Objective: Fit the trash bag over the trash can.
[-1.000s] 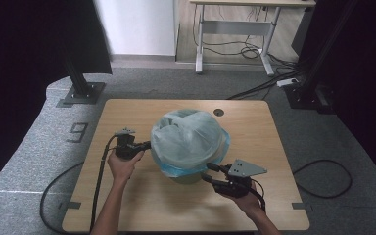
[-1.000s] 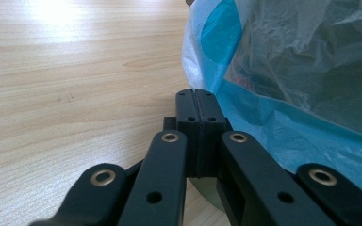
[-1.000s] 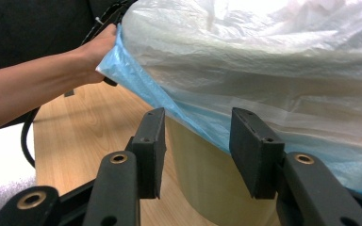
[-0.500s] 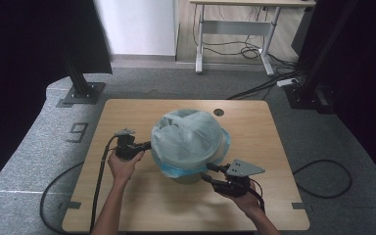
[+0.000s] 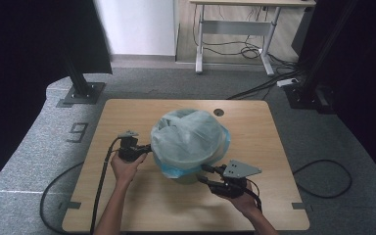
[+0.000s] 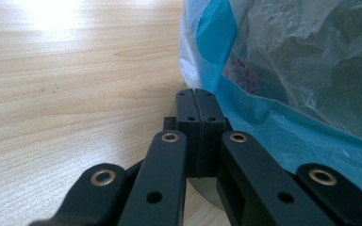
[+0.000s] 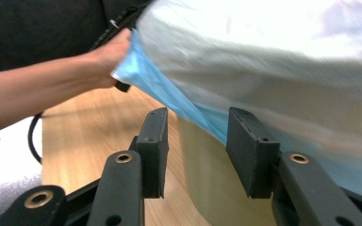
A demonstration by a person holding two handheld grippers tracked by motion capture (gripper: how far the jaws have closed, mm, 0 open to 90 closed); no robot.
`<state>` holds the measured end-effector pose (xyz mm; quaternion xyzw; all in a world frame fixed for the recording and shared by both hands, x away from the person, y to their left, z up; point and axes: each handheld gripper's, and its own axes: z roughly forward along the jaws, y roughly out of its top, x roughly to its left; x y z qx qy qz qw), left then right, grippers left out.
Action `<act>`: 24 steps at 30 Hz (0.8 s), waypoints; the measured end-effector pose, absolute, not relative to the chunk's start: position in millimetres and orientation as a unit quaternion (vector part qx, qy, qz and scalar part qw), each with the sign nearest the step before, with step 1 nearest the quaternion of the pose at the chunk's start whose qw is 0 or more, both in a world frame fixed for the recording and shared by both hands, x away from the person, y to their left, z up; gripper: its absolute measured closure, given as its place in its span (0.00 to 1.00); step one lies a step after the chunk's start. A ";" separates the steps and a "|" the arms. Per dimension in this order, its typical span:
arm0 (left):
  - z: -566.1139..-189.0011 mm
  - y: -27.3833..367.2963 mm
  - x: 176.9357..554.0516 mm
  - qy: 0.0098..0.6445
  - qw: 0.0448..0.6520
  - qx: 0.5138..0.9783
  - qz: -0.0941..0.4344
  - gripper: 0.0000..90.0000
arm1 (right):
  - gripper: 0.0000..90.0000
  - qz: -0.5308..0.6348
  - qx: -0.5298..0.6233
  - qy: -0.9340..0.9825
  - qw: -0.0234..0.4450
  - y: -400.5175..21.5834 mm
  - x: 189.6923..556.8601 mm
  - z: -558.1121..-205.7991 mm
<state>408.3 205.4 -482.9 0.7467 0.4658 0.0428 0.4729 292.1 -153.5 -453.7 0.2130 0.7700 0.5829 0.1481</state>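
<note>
A pale green bin [image 5: 188,177] stands mid-table, lined with a translucent blue-white plastic bag [image 5: 188,137] that drapes over its rim. My left gripper [image 5: 147,148] is at the bin's left side, its jaws pressed together [image 6: 198,106] at the bag's blue hem [image 6: 245,108]. In the right gripper view that hem [image 7: 169,96] is drawn out to a point at the left hand [image 7: 108,61]. My right gripper [image 5: 204,175] is at the bin's front right. It stands open [image 7: 195,141], with the hem hanging between its pads just in front of the bin wall [image 7: 207,183].
The wooden table [image 5: 284,196] has a round cable hole [image 5: 219,112] behind the bin. Black cables trail from both grippers over the front edge. Two black stand bases [image 5: 81,93] and a desk frame [image 5: 235,44] stand on the grey floor beyond.
</note>
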 end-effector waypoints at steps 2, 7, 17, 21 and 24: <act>-482.4 206.0 408.1 0.467 0.473 0.746 0.042 1.00 | 0.64 0.584 0.203 0.772 0.145 -150.0 290.1 -450.4; -480.9 206.6 407.1 0.466 0.474 0.746 0.043 1.00 | 0.64 0.578 0.195 0.780 0.141 -142.1 291.5 -450.2; -479.0 209.2 406.0 0.466 0.476 0.744 0.045 1.00 | 0.70 0.576 0.190 0.782 0.141 -132.2 295.6 -452.0; -478.6 208.0 405.4 0.465 0.477 0.744 0.044 1.00 | 0.70 0.580 0.187 0.780 0.144 -131.6 294.4 -448.0; -478.4 206.3 404.5 0.463 0.477 0.746 0.044 1.00 | 0.70 0.579 0.181 0.783 0.139 -128.0 294.3 -447.6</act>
